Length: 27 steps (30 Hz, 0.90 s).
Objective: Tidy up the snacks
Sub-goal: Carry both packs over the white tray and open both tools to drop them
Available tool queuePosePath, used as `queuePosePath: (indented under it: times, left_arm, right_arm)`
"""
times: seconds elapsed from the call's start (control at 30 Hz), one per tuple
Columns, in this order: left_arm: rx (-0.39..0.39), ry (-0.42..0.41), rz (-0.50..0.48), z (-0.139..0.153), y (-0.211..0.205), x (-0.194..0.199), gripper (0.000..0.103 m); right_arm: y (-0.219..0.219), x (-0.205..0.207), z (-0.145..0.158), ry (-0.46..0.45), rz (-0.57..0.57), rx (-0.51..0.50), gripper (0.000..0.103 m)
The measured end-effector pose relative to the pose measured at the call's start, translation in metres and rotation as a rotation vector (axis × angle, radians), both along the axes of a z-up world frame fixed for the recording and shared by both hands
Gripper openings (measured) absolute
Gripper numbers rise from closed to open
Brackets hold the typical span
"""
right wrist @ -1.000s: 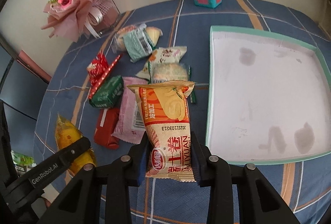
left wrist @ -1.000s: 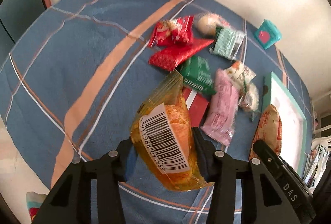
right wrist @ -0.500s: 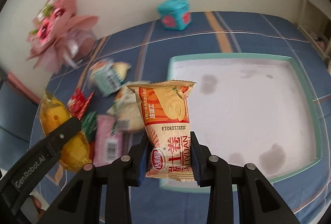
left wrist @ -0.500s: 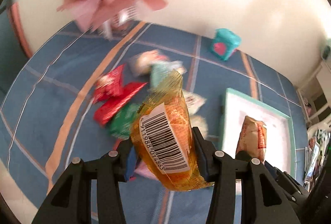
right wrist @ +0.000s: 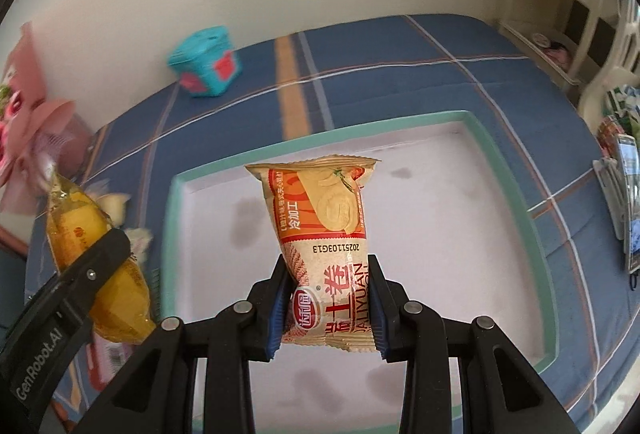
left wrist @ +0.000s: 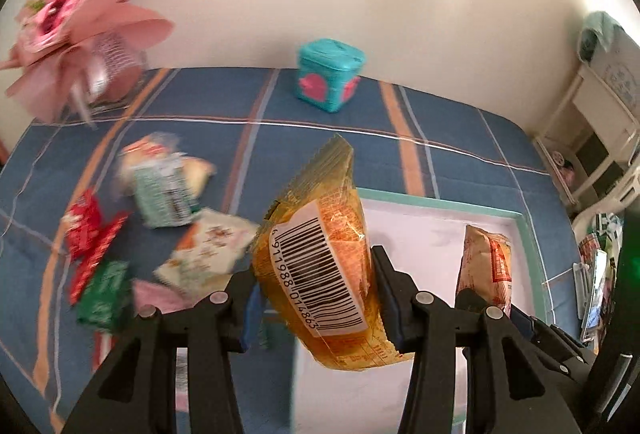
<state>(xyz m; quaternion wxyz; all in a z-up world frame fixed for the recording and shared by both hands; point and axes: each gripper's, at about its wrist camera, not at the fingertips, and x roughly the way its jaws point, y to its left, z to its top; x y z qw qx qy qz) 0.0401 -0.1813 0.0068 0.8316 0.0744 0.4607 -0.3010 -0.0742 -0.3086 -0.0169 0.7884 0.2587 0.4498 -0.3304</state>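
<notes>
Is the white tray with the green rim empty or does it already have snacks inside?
Empty as far as shown: the tray floor is bare, only stained. Both snack packets are held above it.

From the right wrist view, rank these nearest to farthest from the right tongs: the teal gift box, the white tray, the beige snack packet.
1. The beige snack packet, clamped between the right tongs.
2. The white tray, directly beneath and ahead of the packet.
3. The teal gift box, far back on the left, near the wall.
</notes>
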Motion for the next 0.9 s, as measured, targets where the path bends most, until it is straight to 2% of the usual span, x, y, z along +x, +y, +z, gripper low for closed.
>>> queuePosePath:
  times: [0.27,0.53,0.77,0.87,0.9]
  left_arm:
    - [0.033,-0.029,-0.094,-0.025,-0.055,-0.010,0.050]
    - [0.071,-0.046,-0.145,-0.044,-0.080,-0.011,0.053]
    - [0.078,-0.063,-0.119,-0.037,-0.076,-0.007,0.067]
    - [0.080,-0.045,-0.103,-0.030,-0.070,-0.005,0.068]
    - [0.085,-0.037,-0.091,-0.028,-0.066,-0.005,0.068]
  right_arm:
    - [-0.042,-0.013,-0.022,0.060,-0.067,-0.013,0.037]
    - [-0.058,-0.005,-0.038,0.083,-0.070,-0.016,0.038]
    - [-0.055,-0.004,-0.037,0.083,-0.068,-0.004,0.039]
    - [-0.050,-0.006,-0.029,0.074,-0.062,-0.011,0.049]
    - [-0.048,-0.007,-0.026,0.067,-0.059,-0.017,0.057]
